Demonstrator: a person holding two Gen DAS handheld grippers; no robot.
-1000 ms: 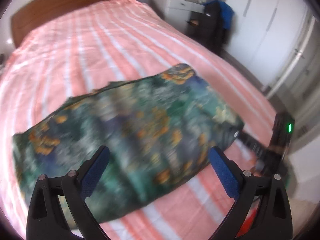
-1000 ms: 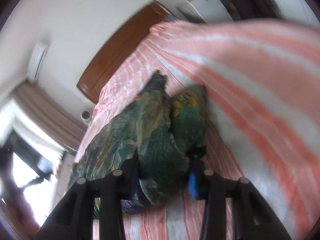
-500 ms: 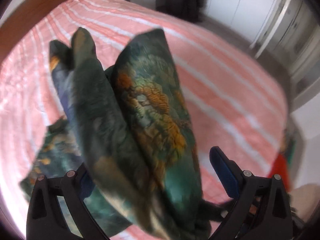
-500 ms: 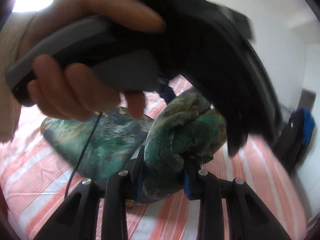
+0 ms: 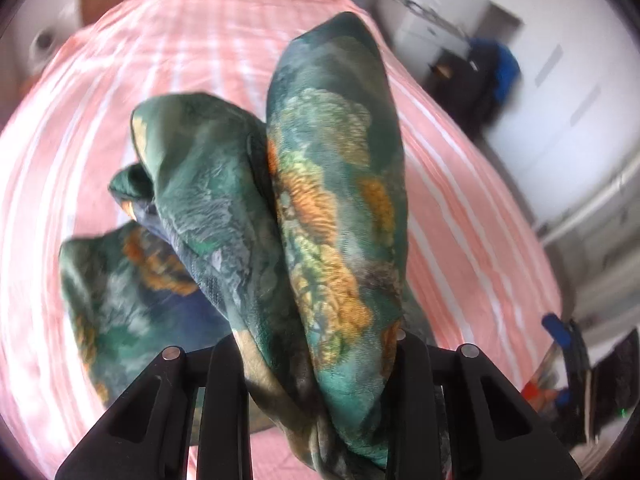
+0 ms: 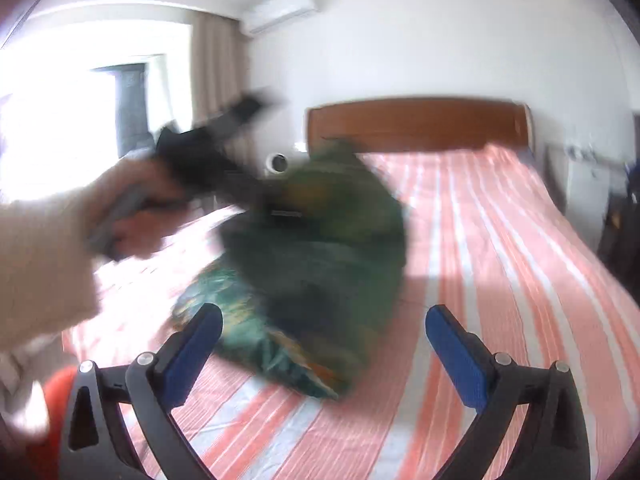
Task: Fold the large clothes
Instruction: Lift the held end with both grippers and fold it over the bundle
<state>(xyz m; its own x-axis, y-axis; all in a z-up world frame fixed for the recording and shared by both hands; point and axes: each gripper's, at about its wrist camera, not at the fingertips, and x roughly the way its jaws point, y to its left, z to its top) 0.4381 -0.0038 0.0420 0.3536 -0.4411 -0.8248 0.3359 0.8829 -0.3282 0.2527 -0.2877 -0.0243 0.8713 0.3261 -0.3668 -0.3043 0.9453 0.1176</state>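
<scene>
Two thick folds of the soft, floppy green cloth (image 5: 332, 208) hang from the closing left hand-held gripper (image 5: 316, 364). Grab bunched edges. Right hand-held gripper (image 6: 320, 344) opens, empty.

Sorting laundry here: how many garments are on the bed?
1: a green floral garment mid-bed, one end bunched in the left tool. Others may be hidden beneath.

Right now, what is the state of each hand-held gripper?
Left hand-held gripper: closing on the green floral garment.
Right hand-held gripper: opening, nothing between its fingers.
</scene>
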